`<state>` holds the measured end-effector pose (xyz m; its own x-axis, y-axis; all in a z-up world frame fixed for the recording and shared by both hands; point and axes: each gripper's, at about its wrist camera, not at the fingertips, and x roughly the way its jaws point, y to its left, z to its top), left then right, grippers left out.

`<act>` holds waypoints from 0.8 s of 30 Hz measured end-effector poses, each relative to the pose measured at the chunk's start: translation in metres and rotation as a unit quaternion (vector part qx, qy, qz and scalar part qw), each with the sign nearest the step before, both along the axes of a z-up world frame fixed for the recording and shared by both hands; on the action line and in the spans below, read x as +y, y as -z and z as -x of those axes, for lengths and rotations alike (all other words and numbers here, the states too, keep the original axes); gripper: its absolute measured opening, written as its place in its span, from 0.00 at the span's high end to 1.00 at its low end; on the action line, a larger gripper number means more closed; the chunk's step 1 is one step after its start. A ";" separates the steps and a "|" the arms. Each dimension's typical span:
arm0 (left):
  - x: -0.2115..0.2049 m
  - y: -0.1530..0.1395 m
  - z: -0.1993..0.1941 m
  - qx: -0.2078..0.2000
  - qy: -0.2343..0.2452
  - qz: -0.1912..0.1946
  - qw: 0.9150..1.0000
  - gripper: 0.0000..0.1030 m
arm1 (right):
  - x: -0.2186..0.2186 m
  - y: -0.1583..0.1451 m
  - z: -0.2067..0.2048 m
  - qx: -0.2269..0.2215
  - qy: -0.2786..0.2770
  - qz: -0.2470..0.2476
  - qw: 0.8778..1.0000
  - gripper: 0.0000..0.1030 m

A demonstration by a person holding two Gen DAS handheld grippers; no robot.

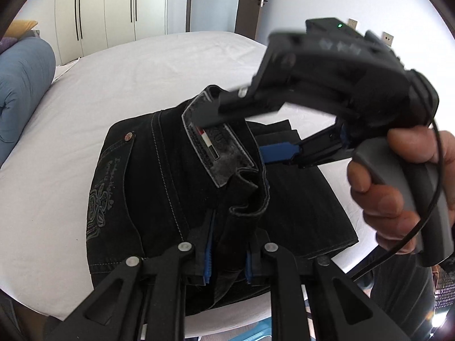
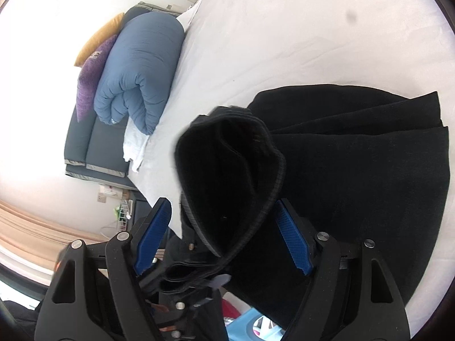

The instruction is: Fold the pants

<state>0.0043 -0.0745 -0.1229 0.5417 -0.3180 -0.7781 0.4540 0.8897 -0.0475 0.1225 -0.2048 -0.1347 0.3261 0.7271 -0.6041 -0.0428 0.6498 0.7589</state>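
Observation:
Black jeans (image 1: 159, 199) lie folded on a white bed (image 1: 113, 79), embroidered pocket at left and leather waistband patch (image 1: 224, 156) near the middle. My left gripper (image 1: 227, 258) is shut on a raised fold of the waistband at the near edge. My right gripper (image 1: 241, 130) reaches in from the right with its fingers spread around the waistband. In the right wrist view the right gripper (image 2: 224, 238) is open, blue pads (image 2: 293, 241) apart, with the lifted waistband (image 2: 227, 170) between them, and the folded legs (image 2: 369, 170) lie behind.
A rolled blue duvet (image 2: 136, 74) with purple and yellow pillows lies at the head of the bed. White wardrobes (image 1: 113, 5) and a door stand beyond the bed. A light blue object (image 2: 250, 324) shows below the near bed edge.

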 end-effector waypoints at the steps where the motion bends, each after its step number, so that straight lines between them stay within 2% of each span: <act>1: 0.003 0.002 0.004 0.002 0.002 0.001 1.000 0.84 | -0.004 -0.001 0.002 0.001 0.005 -0.010 1.000 0.27; 4: -0.003 0.002 0.008 -0.001 0.012 -0.004 1.000 0.84 | -0.014 0.004 0.007 0.007 0.015 -0.023 1.000 0.27; 7: -0.009 0.002 0.010 -0.003 0.028 -0.010 1.000 0.84 | -0.013 0.010 0.007 0.017 0.007 0.004 1.000 0.27; 9: -0.013 0.002 0.014 -0.006 0.035 -0.014 0.999 0.84 | -0.014 0.012 0.008 0.016 0.006 0.028 0.999 0.33; 11: -0.010 0.001 0.013 -0.009 0.036 -0.017 0.999 0.84 | -0.016 0.012 0.010 0.003 0.008 0.055 0.998 0.73; 13: -0.012 0.003 0.022 -0.007 0.040 -0.014 0.999 0.84 | -0.026 0.013 0.013 0.002 0.018 0.064 0.998 0.83; 19: -0.036 0.001 0.030 -0.013 0.074 -0.017 0.997 0.84 | -0.057 0.008 0.029 -0.039 0.034 0.088 0.995 0.88; 24: -0.054 0.002 0.031 -0.014 0.102 -0.022 0.994 0.84 | -0.088 0.012 0.038 -0.036 0.056 0.078 0.995 0.88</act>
